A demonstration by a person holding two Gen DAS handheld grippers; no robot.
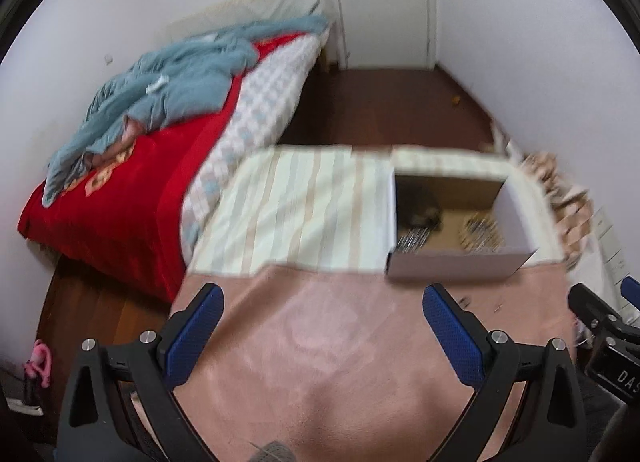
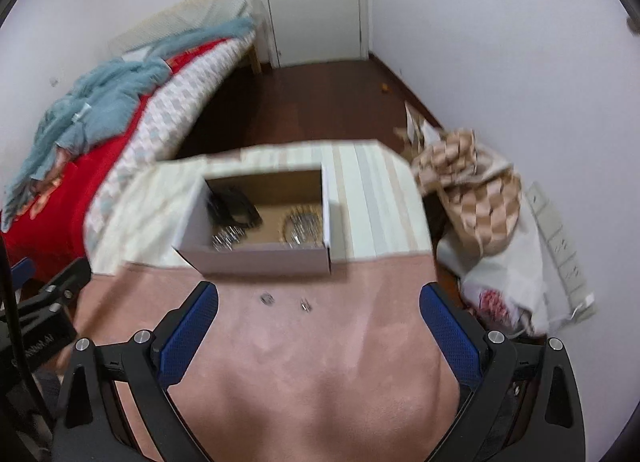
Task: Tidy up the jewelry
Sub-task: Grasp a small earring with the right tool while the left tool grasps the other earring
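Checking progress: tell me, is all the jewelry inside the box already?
No, two small silver pieces lie on the pink cloth before the box.

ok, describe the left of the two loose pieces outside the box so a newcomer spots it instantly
Find the open cardboard box on the pink cloth. Just in front of its near wall lie two small metallic pieces. The target piece is the left, rounder one; its neighbour looks narrower.

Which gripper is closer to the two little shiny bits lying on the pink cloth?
Right. The right gripper is open just before the shiny bits; the left gripper is open farther off, with them past its right finger.
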